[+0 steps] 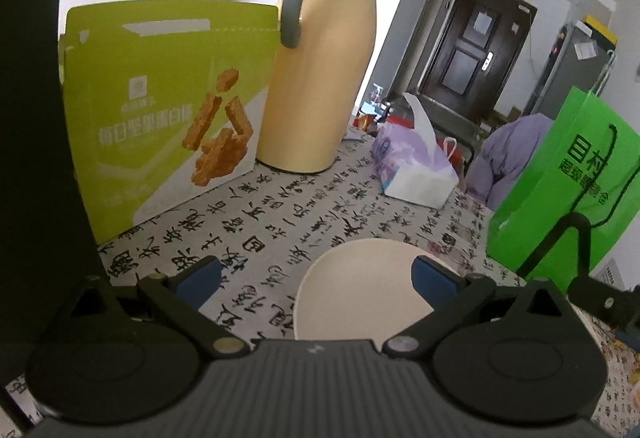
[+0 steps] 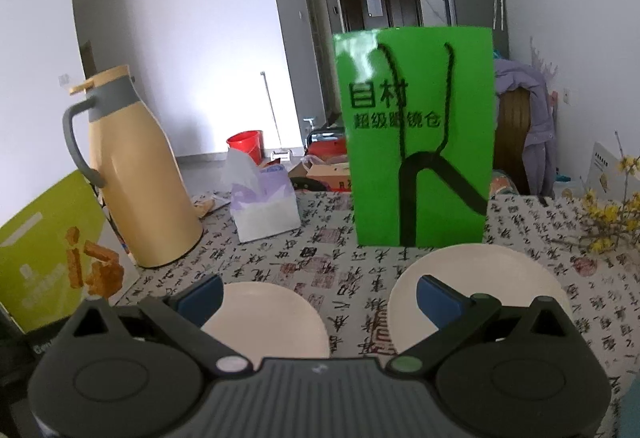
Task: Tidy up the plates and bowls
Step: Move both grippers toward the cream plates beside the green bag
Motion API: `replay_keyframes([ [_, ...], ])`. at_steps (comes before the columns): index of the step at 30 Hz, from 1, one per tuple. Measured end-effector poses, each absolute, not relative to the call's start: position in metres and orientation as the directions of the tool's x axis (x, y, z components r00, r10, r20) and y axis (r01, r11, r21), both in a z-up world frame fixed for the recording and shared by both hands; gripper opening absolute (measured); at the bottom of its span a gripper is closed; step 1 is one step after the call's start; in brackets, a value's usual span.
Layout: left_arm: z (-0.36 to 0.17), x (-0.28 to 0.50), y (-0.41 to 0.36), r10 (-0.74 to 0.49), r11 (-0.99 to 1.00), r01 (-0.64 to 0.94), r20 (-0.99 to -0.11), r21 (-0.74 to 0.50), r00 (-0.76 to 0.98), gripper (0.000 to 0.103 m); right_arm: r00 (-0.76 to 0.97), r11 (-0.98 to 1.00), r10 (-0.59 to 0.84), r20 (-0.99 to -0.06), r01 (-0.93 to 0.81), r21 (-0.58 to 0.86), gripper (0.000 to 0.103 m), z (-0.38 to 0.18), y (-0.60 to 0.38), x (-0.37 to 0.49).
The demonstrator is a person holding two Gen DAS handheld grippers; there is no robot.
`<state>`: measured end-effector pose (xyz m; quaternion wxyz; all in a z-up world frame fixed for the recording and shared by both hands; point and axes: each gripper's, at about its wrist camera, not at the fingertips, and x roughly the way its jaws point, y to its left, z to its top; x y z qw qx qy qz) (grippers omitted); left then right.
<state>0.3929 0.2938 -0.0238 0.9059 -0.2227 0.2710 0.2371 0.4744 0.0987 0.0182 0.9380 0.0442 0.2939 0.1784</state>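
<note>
Right wrist: tool [image 2: 318, 292] wide open, holding nothing.

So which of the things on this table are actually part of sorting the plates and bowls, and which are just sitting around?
Part of the job:
- left cream plate
- right cream plate
- left gripper, open
- right gripper, open

Just lying about:
- yellow thermos jug
- snack box
- tissue pack
- green paper bag
- yellow flowers

Soft daylight fills the room; white walls glow, shadows faint. Fisheye bends edges, corners black. Green bag [image 2: 416, 142] shows glare; the near claw housing in both views slightly soft.
</note>
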Motion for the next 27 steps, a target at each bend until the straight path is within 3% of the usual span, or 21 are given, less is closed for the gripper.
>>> replay_keyframes([
  [5, -0.039, 0.395, 0.307, 0.313, 0.774, -0.573, -0.624, -0.270, 0.716, 0.103, 0.754, 0.932, 0.356, -0.552, -0.325, 0.159, 0.101, 0.006, 0.115, 0.478],
  [9, -0.044, 0.395, 0.310, 0.311, 0.769, -0.573, -0.618, -0.284, 0.722, 0.103, 0.736, 0.933, 0.350, -0.579, -0.331, 0.142, 0.091, -0.007, 0.122, 0.487],
  [27, -0.062, 0.407, 0.306, 0.382, 0.759, -0.619, -0.632, -0.201, 0.674, 0.103, 0.647, 0.923, 0.384, -0.659, -0.278, 0.265, 0.065, -0.051, 0.131, 0.536],
])
